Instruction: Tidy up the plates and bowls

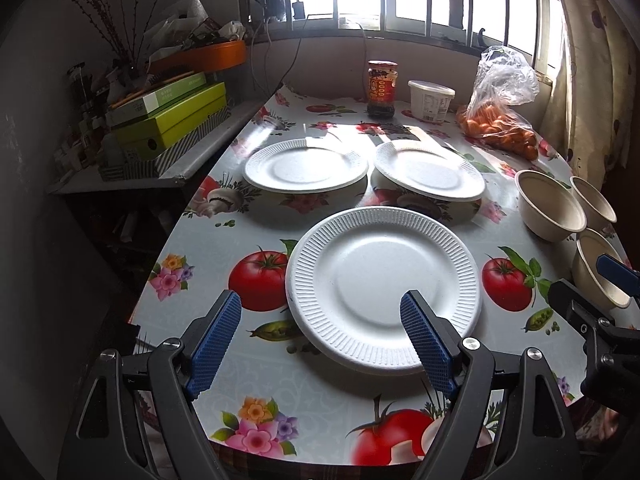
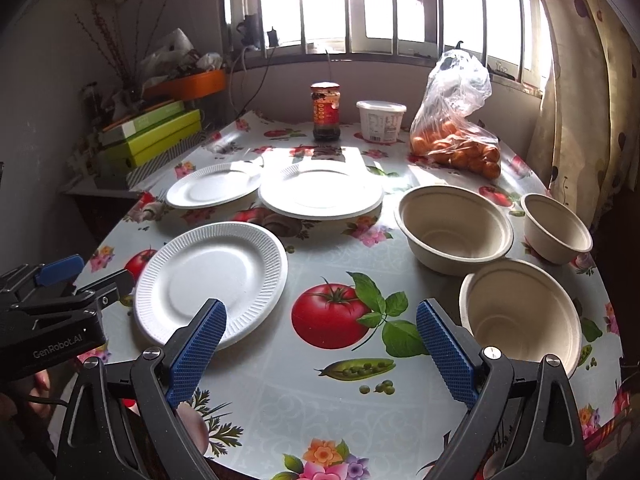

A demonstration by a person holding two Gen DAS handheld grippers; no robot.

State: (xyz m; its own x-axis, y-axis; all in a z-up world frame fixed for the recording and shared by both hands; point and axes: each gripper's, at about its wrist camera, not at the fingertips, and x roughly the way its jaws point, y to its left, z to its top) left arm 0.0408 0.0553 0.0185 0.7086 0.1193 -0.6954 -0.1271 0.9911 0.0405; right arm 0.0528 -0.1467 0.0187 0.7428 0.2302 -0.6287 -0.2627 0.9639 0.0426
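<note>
On the table (image 2: 304, 408), under a flowered oilcloth, three white plates and three beige bowls lie spread out, none stacked yet. The nearest plate (image 1: 383, 289) sits just ahead of the left gripper (image 1: 320, 336), whose jaws stand wide apart and hold nothing — one pad hangs over the plate's near rim, the other over bare cloth. Two more plates, the left far plate (image 1: 305, 165) and the right far plate (image 1: 430, 169), lie further back, close to each other. The right gripper (image 2: 320, 344) is likewise spread wide and empty, aimed at the cloth between the near plate and the nearest bowl (image 2: 520, 314); the large bowl (image 2: 454, 226) and the small bowl (image 2: 557, 227) sit behind it, close together.

The risks, as I judge them: these plates look thin and light, so a pinch at the rim may bend or crack the ribbed edge, or simply slide the plate along the slick cloth instead of lifting it. The near bowl stands close to the table's edge — a nudge from the right pad could tip it off. Reaching for the far plates brings an arm over the near ones, and the jar (image 2: 326, 112) and bag of oranges (image 2: 458, 136) behind could be knocked.
</note>
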